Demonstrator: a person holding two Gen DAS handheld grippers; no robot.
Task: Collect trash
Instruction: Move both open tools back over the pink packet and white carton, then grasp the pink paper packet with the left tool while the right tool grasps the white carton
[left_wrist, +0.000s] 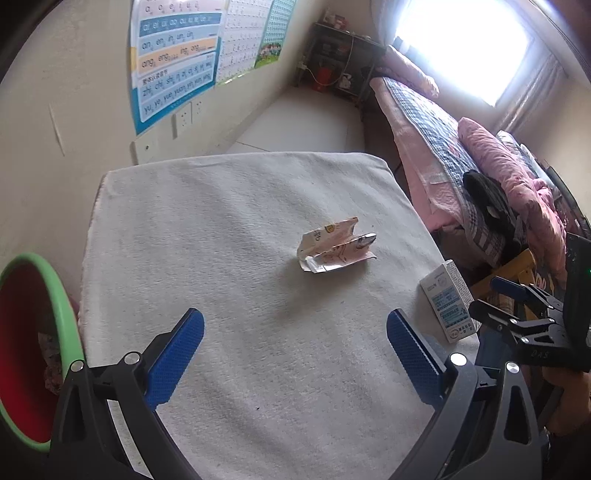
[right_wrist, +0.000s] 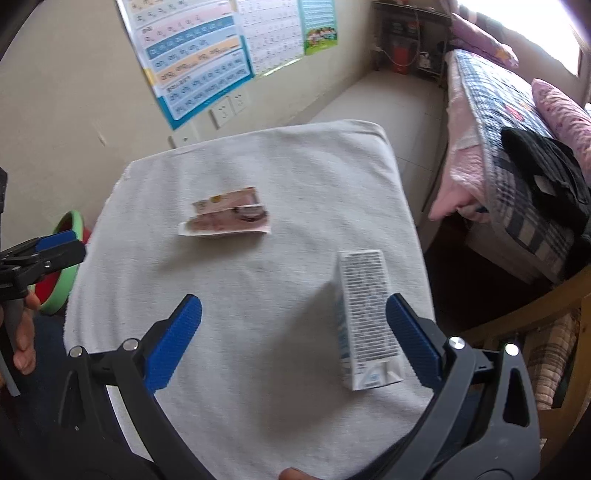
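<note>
A crumpled pink-and-white wrapper (left_wrist: 336, 245) lies near the middle of the white cloth-covered table (left_wrist: 221, 229); it also shows in the right wrist view (right_wrist: 227, 216). A small white-and-blue carton (left_wrist: 448, 301) stands at the table's right edge, and in the right wrist view the carton (right_wrist: 367, 317) sits just inside my right gripper's right finger. My left gripper (left_wrist: 295, 332) is open and empty above the table's near part. My right gripper (right_wrist: 293, 321) is open, with the carton between its fingers but not clamped. A red bin with a green rim (left_wrist: 33, 347) stands left of the table.
A bed with pink and plaid bedding (left_wrist: 461, 155) runs along the right. Posters (left_wrist: 173, 55) hang on the wall behind the table. A dark shelf (left_wrist: 340, 62) stands in the far corner. A wooden chair frame (right_wrist: 546, 325) is at the right.
</note>
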